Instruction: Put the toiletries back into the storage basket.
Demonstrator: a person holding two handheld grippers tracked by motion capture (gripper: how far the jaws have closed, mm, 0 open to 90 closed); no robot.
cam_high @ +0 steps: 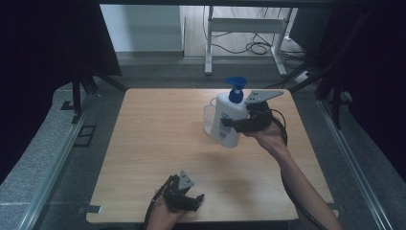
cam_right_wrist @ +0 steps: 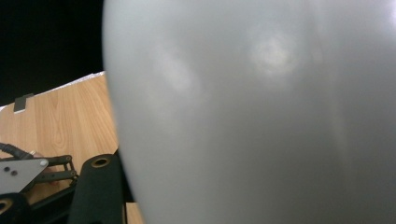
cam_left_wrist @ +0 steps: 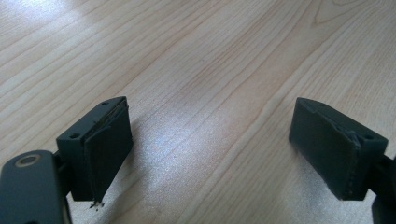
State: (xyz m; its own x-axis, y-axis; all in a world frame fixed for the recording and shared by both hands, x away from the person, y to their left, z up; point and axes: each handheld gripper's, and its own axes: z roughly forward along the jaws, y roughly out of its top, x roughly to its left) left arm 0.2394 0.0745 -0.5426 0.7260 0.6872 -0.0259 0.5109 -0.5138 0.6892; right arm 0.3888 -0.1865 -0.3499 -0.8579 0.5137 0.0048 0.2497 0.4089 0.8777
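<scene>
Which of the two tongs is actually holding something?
The right tongs, clamped on the white pump bottle; the left tongs gape open over bare table.

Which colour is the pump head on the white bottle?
Blue; the pump head on the bottle shows best in the high view.

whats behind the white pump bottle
A clear plastic bowl stands behind the white pump bottle, which the right gripper holds. The bottle covers the bowl's right part; its contents cannot be seen.
</scene>
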